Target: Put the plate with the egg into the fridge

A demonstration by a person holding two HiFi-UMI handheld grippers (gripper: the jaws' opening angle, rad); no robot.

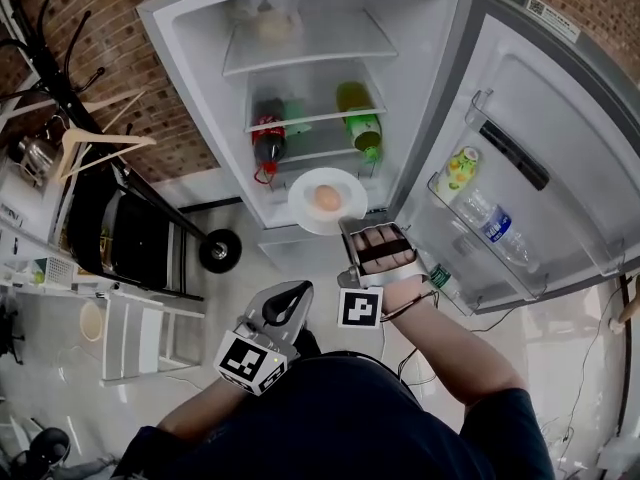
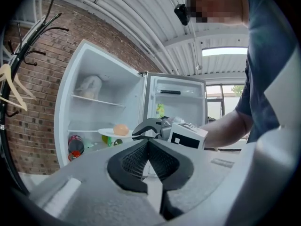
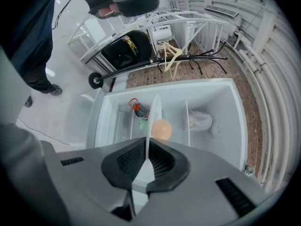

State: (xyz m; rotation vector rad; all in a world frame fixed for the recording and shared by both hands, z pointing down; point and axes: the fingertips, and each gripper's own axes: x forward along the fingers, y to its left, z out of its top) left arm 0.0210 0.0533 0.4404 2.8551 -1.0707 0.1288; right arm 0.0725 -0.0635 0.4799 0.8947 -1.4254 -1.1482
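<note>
Carrying is the step in hand. The plate (image 1: 304, 190) is off any support, level, with the egg (image 1: 327, 198) sitting near its middle, right at the mouth of the open fridge (image 1: 196, 40), low down in front of it. The right claw (image 1: 349, 225) is nipped tight on the plate's near rim. In the right gripper view the plate (image 3: 152, 112) runs edge-on straight out from between the pads, with the egg (image 3: 161, 129) just beyond them. The left claw (image 1: 296, 296) hangs well back from the fridge, close to the person's body. Its jaws are pressed together with nothing between them, so it seems to have no part in this yet.

Inside the fridge a cola bottle (image 1: 268, 138) and a green bottle (image 1: 361, 118) lie on a middle shelf, and a pale bag (image 3: 199, 120) sits higher up. The fridge door (image 1: 560, 118) stands wide, off to the right of the fridge. From where I stand I can't say whether the plate's far edge has crossed into the fridge.

I'd guess the next move is to push the plate straight in over a free stretch of shelf and keep it flat so the egg doesn't roll. It should also stay clear of the bottles before being lowered until it rests. Only then should the claw let go. With a one-sided pinch on the rim, any tilt could send the egg off.
</note>
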